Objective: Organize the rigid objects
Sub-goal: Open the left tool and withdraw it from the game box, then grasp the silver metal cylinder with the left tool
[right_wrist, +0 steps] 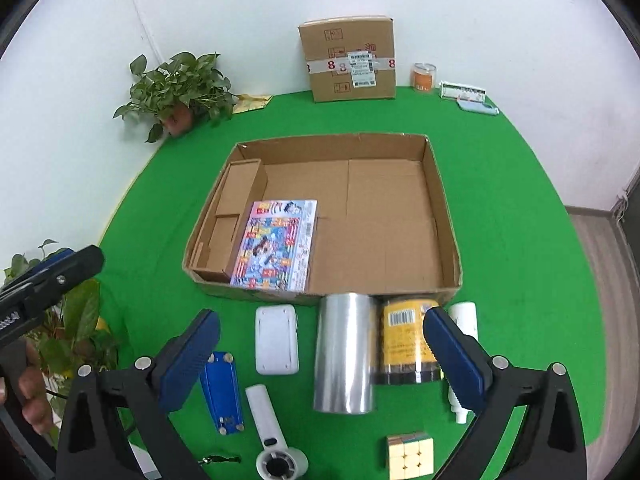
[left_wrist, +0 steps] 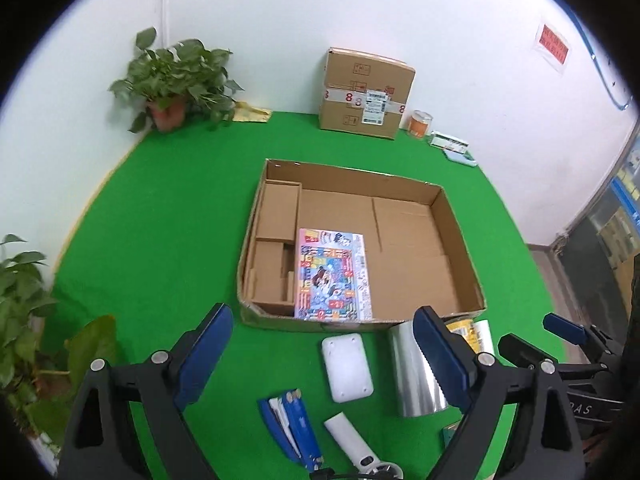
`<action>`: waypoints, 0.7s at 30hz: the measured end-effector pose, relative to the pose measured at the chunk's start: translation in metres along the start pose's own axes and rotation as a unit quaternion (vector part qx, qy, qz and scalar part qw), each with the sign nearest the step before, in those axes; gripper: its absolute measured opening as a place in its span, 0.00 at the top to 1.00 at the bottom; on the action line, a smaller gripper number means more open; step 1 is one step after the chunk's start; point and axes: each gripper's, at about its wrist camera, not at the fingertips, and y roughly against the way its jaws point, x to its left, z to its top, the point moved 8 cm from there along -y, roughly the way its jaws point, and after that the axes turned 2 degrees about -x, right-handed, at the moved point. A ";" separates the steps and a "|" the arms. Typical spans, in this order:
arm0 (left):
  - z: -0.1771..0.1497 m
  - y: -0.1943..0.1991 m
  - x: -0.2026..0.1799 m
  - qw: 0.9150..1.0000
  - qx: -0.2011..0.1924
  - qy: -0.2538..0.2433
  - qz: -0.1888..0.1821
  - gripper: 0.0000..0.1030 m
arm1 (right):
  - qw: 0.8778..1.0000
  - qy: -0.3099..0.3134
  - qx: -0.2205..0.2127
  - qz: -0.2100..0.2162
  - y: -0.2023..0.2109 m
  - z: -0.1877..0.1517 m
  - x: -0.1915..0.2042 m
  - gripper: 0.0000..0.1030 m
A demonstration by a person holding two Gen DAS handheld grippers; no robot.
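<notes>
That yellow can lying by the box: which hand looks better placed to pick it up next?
Probably the right. The right gripper hangs open with the yellow can between its fingers; in the left wrist view, the left gripper's finger mostly hides it.

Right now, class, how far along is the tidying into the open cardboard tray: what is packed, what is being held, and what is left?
Done: only the colourful puzzle box lies in the cardboard tray. In hand: nothing; the left gripper and right gripper are both open and empty. Left on the green cloth: white pad, silver roll, yellow-label can, white bottle, blue stapler, handheld fan, cube.
</notes>
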 end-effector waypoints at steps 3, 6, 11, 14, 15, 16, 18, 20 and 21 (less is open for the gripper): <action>-0.010 0.011 -0.008 1.000 -0.002 -0.001 0.027 0.13 | 1.000 -0.005 0.008 0.014 0.004 -0.012 -0.016 0.01; -0.026 0.012 -0.022 0.999 0.020 -0.011 0.029 0.73 | 1.000 -0.001 0.008 0.022 0.008 -0.020 -0.031 0.01; -0.047 0.013 -0.040 0.999 0.043 0.020 0.013 0.70 | 1.000 -0.003 0.004 0.026 0.017 -0.035 -0.059 0.01; -0.054 0.010 -0.054 0.997 0.056 0.043 -0.022 0.12 | 0.999 -0.013 0.010 0.032 0.019 -0.044 -0.077 0.01; -0.057 0.008 -0.060 0.996 0.062 0.047 -0.032 0.12 | 0.999 -0.017 0.019 0.038 0.016 -0.049 -0.081 0.01; -0.060 0.005 -0.064 0.995 0.073 0.047 -0.045 0.12 | 0.998 -0.021 0.028 0.044 0.014 -0.053 -0.085 0.01; -0.067 -0.006 -0.075 0.990 0.101 0.052 -0.079 0.12 | 0.996 -0.034 0.045 0.069 0.010 -0.061 -0.088 0.02; -0.072 -0.017 -0.084 0.984 0.128 0.063 -0.110 0.12 | 0.992 -0.046 0.062 0.096 0.003 -0.070 -0.086 0.05; -0.074 -0.024 -0.086 0.981 0.138 0.066 -0.121 0.12 | 0.990 -0.050 0.075 0.111 -0.002 -0.075 -0.084 0.05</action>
